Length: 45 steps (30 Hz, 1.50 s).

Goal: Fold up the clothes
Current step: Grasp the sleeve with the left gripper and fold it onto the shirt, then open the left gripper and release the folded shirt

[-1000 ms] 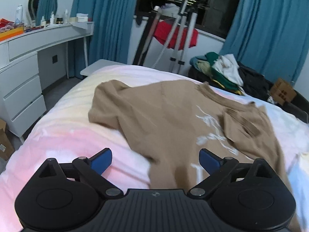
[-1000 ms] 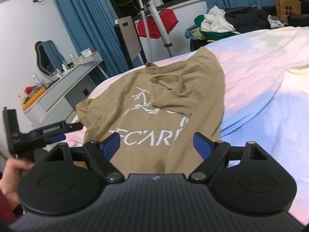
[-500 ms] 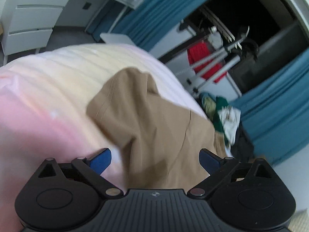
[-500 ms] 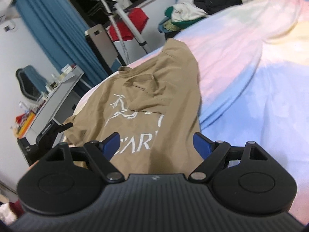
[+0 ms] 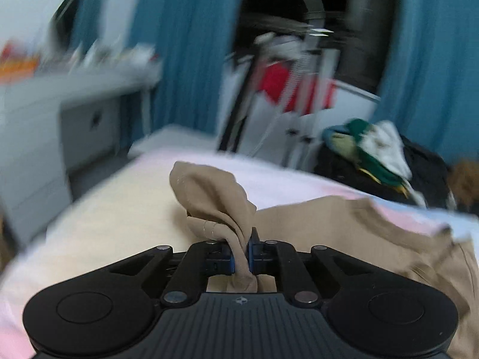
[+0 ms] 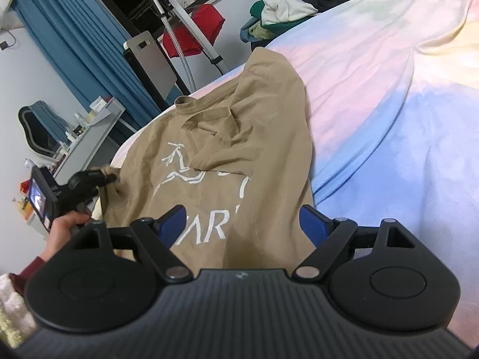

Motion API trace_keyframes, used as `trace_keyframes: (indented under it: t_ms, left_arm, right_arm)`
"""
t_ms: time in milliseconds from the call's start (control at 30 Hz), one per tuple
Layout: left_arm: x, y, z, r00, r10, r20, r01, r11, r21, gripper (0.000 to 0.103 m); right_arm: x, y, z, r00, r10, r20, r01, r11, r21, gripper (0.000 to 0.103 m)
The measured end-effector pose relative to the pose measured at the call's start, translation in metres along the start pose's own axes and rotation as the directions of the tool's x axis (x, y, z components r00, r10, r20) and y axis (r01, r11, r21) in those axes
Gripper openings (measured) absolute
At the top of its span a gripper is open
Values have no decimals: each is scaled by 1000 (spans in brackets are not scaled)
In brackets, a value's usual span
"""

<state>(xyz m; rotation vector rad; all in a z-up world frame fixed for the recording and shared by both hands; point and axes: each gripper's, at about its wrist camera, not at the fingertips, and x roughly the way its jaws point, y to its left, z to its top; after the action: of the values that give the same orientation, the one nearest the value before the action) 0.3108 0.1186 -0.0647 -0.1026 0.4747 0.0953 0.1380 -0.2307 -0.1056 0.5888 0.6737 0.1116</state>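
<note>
Left wrist view: left hand-held gripper (image 5: 241, 257) closing, pads pinching bunched sleeve (image 5: 215, 203) of tan T-shirt (image 6: 239, 155).
Right wrist view: right hand-held gripper (image 6: 241, 224) spread wide, empty, over hem.
Location: spread face-up on bed (image 6: 389, 95).
Handling: light, limp, easily wrinkled.
Hold points: sleeve, hem corners.
</note>
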Motion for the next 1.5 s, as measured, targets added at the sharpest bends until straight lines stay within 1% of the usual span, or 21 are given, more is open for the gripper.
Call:
trace_keyframes:
  t_ms: [100, 233, 367, 433, 533, 567, 600, 700, 733, 767, 867, 900, 933, 967, 1000, 1067, 1233, 1333, 1400, 1467, 1500]
  left_arm:
    - [-15, -60, 10, 999, -19, 35, 13, 989, 146, 8]
    - [-24, -146, 6, 996, -83, 42, 66, 952, 299, 8]
    - [-20, -228, -19, 990, -137, -21, 134, 908, 398, 8]
    - [-10, -260, -39, 986, -155, -61, 165, 881, 444, 8]
    - [6, -287, -73, 981, -149, -123, 191, 850, 491, 10]
    - [12, -290, -82, 979, -143, -142, 196, 843, 501, 14]
    - [17, -288, -88, 978, -142, -153, 201, 840, 504, 16]
    - [26, -284, -94, 973, -149, -173, 218, 835, 506, 28]
    - [23, -279, -92, 971, -159, -179, 228, 835, 500, 40]
    - [14, -270, -88, 966, -179, -187, 249, 838, 486, 52]
    - [-13, -243, -75, 948, -239, -208, 309, 842, 441, 67]
    - [-25, -233, -71, 940, -269, -211, 336, 842, 421, 71]
    - [-41, -220, -66, 928, -309, -210, 369, 841, 396, 80]
    - [-59, -208, -62, 918, -338, -208, 394, 841, 371, 83]
    - [-76, -194, -60, 909, -360, -210, 413, 844, 342, 83]
    - [-110, -165, -60, 899, -376, -226, 429, 861, 272, 83]
    - [-189, -83, -85, 870, -389, -303, 433, 897, 90, 83]
    - [-218, -38, -103, 854, -384, -352, 395, 918, -44, 83]
    - [-231, -14, -116, 839, -383, -386, 370, 922, -110, 82]
    - [-240, 2, -129, 823, -378, -424, 349, 925, -148, 81]
    - [-242, 7, -137, 814, -362, -454, 330, 932, -150, 80]
  right_arm:
    - [-7, -3, 1, 1000, 1, 18, -1, 1000, 14, 84]
    - [-19, -11, 4, 999, -5, 43, 3, 999, 42, 84]
    - [-25, -21, 7, 998, -18, 62, 13, 997, 79, 84]
    - [-27, -27, 9, 997, -25, 70, 18, 995, 101, 84]
    - [-26, -36, 10, 997, -29, 69, 20, 992, 123, 84]
    - [-25, -39, 11, 997, -29, 69, 20, 992, 129, 84]
    - [-24, -41, 11, 997, -29, 68, 20, 991, 134, 84]
    - [-19, -46, 12, 998, -31, 61, 23, 991, 129, 84]
    - [-18, -47, 12, 998, -31, 59, 24, 992, 127, 84]
    - [-16, -48, 12, 998, -29, 57, 21, 992, 125, 84]
    - [-14, -47, 13, 998, -21, 52, 15, 993, 116, 84]
    - [-15, -46, 13, 998, -19, 57, 12, 993, 115, 84]
    - [-16, -45, 13, 998, -16, 63, 9, 993, 115, 84]
    - [-18, -44, 13, 998, -13, 69, 5, 993, 115, 84]
    - [-19, -42, 12, 997, -10, 72, 2, 994, 109, 84]
    - [-23, -37, 12, 997, 0, 77, -7, 996, 88, 84]
    - [-37, -24, 10, 994, 13, 109, -16, 1000, 27, 84]
    - [-45, -17, 9, 993, 13, 118, -13, 1000, -1, 84]
    - [-51, -12, 8, 993, 12, 118, -10, 1000, -17, 84]
    - [-59, -7, 5, 993, 7, 122, -4, 1000, -29, 84]
    - [-64, -5, 3, 992, 7, 125, -3, 999, -32, 84]
